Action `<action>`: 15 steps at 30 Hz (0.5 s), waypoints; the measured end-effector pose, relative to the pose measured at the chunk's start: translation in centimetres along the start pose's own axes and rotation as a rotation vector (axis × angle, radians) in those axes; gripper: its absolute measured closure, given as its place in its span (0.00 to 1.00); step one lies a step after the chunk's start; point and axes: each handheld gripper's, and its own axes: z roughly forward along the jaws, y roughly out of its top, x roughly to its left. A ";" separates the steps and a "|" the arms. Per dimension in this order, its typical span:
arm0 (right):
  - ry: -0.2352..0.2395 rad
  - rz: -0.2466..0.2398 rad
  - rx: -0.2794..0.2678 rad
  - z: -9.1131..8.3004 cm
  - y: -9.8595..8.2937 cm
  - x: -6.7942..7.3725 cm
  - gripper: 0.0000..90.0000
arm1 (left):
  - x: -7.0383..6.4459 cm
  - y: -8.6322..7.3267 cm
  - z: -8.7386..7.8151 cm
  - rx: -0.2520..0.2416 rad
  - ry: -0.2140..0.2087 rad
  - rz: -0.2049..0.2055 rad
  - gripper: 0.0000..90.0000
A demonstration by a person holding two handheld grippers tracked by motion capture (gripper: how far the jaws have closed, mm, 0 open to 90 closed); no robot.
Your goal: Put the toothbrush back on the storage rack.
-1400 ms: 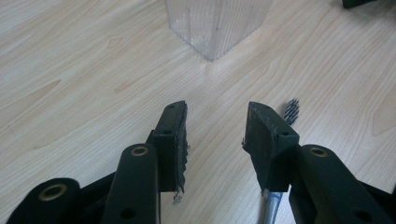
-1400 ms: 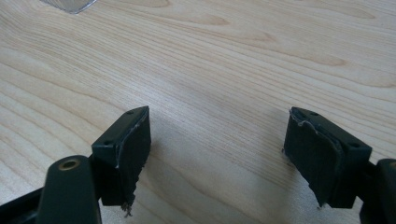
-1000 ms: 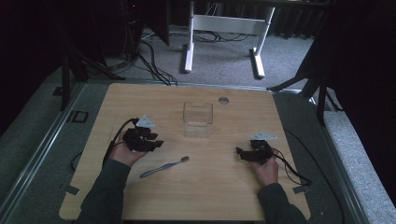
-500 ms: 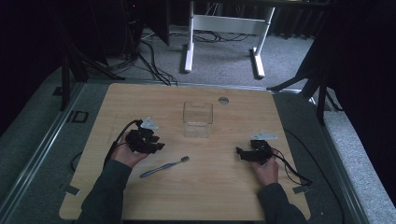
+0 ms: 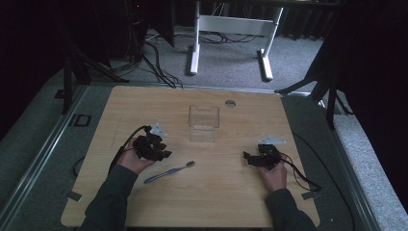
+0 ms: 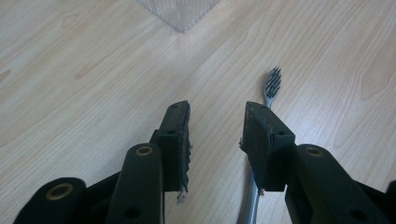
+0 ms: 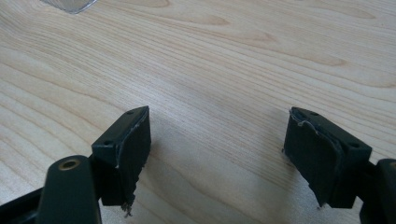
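toothbrush lies flat on the table at 5 o'clock of the left gripper. left gripper view: jaws half open, empty, handle under the right jaw; light, slim, slippery, so pinch mid-handle. right gripper view: jaws wide, empty.

In the left gripper view, the toothbrush handle runs behind one black jaw and off the bottom edge, so its end is hidden. The clear container is cut off by the top edge there, leaving one corner. In the right gripper view, the container is again only a corner sliver.
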 end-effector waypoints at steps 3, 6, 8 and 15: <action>0.000 0.000 0.000 0.0 0.0 0.0 0.25 | -0.1 0.0 0.1 0.004 -0.002 0.005 0.68; 0.000 0.000 0.000 0.0 0.0 0.0 0.25 | -0.2 0.1 0.2 0.013 -0.007 0.009 0.68; 0.000 0.000 0.000 0.0 0.0 0.0 0.25 | -0.2 0.1 0.3 0.017 -0.009 0.012 0.68; 0.000 0.000 0.000 0.0 0.0 0.0 0.25 | -0.3 0.4 0.3 0.041 -0.019 0.023 0.68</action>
